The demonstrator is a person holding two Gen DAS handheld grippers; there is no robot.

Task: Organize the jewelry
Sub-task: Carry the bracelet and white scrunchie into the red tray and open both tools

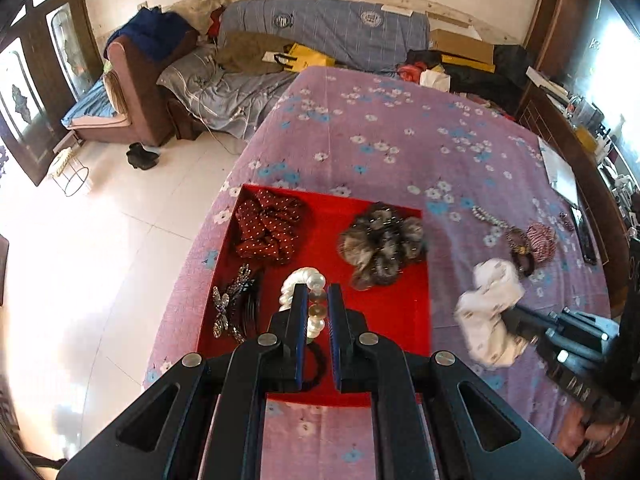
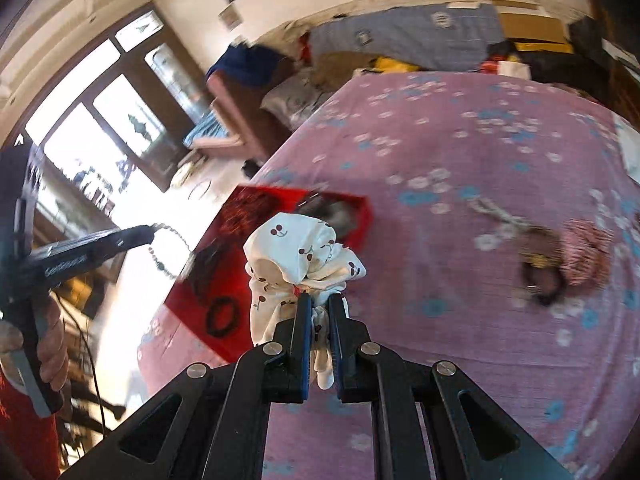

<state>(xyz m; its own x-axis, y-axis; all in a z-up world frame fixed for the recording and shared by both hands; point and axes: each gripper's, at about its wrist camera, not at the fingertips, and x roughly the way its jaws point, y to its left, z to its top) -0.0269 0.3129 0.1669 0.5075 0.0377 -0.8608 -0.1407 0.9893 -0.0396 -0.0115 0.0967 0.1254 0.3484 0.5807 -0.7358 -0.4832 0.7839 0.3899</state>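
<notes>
My right gripper [image 2: 320,312] pinches the scrunchie [image 2: 296,256] loosely, so it may slip before the tray [image 1: 384,308]; left gripper [image 1: 318,300] pinches pearls [image 1: 316,312].

The red tray [image 1: 400,312] was crowded: a dotted scrunchie [image 1: 268,230] and a grey one [image 1: 380,246] at its far end, a beaded clip [image 1: 232,304] along the left wall. Bare red floor lay open near the right wall. On the purple bedspread [image 1: 380,128] beyond, only a small cluster [image 1: 528,238] at the right blocked passage.
</notes>
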